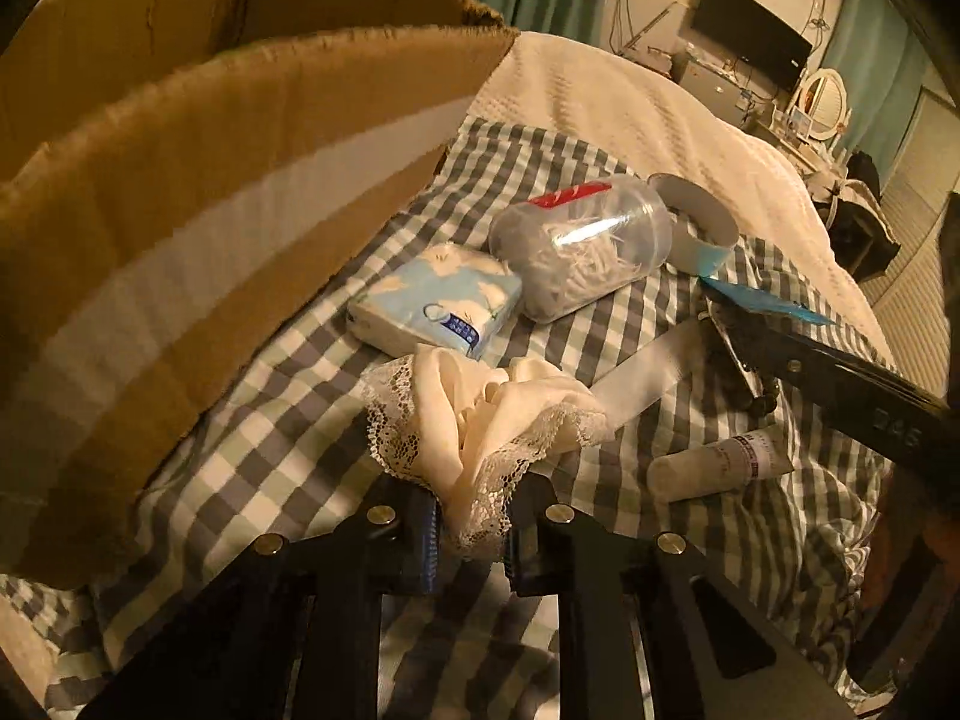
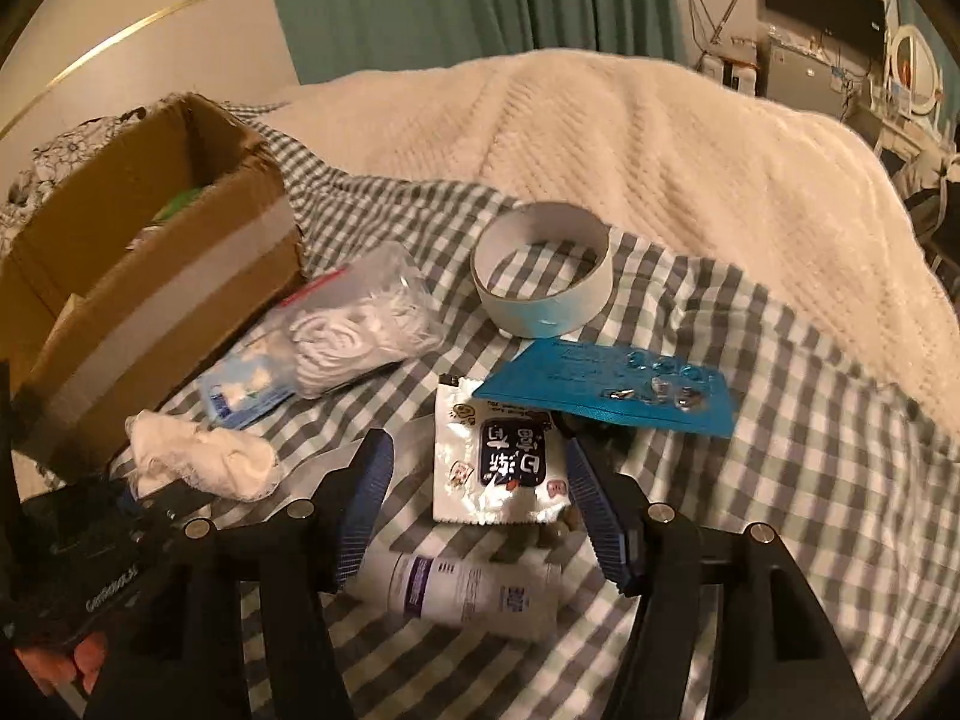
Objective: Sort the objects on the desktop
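Note:
My left gripper (image 1: 471, 531) is shut on a cream lace-trimmed cloth (image 1: 480, 420), held just above the checked sheet beside the cardboard box (image 1: 180, 210). In the right wrist view the same cloth (image 2: 204, 462) hangs from the left gripper (image 2: 129, 495) in front of the box (image 2: 150, 276). My right gripper (image 2: 480, 468) is open, its fingers on either side of a white snack packet (image 2: 498, 456) that lies on the sheet. A white bottle (image 2: 462, 588) lies below the right gripper.
On the checked sheet (image 2: 780, 480) lie a clear jar of white sticks (image 1: 582, 246), a tissue pack (image 1: 438, 300), a tape roll (image 2: 543, 276), a blue card (image 2: 612, 384) and a white tube (image 1: 720, 462). A cream blanket (image 2: 630, 150) lies behind them.

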Demonstrator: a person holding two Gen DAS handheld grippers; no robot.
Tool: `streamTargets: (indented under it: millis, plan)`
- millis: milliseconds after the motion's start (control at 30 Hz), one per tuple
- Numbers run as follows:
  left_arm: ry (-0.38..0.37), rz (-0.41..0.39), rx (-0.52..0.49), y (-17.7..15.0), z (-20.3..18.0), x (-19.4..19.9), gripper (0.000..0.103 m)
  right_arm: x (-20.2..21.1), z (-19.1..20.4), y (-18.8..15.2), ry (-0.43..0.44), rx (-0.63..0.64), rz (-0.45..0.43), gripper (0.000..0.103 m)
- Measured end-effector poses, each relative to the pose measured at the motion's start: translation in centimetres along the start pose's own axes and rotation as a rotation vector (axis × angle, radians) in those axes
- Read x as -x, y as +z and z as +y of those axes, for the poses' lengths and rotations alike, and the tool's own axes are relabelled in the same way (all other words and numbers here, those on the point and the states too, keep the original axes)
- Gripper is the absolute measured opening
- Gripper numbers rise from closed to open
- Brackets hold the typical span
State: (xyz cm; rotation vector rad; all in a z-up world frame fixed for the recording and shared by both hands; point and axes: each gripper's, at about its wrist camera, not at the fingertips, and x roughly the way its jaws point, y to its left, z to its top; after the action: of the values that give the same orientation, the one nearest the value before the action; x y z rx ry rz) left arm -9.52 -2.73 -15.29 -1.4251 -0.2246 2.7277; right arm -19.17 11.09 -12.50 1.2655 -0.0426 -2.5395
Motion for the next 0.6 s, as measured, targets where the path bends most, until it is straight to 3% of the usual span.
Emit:
streamTargets:
  millis: [100, 333, 600]
  plan:
    - [-0.013, 0.001, 0.005, 0.0, 0.1, -0.5, 0.016, -1.9, -0.6, -0.5, -0.018, 0.015, 0.046, 0.057]
    - [-0.038, -0.006, 0.027, -0.2, 0.4, -0.3, 0.016, -1.5, -2.3, -0.3, 0.049, -0.035, 0.013, 0.022]
    - [-0.047, -0.025, 0.057, -0.6, 1.0, 0.7, 0.016, -0.1, -1.5, -0.6, 0.029, -0.038, 0.001, 0.010]
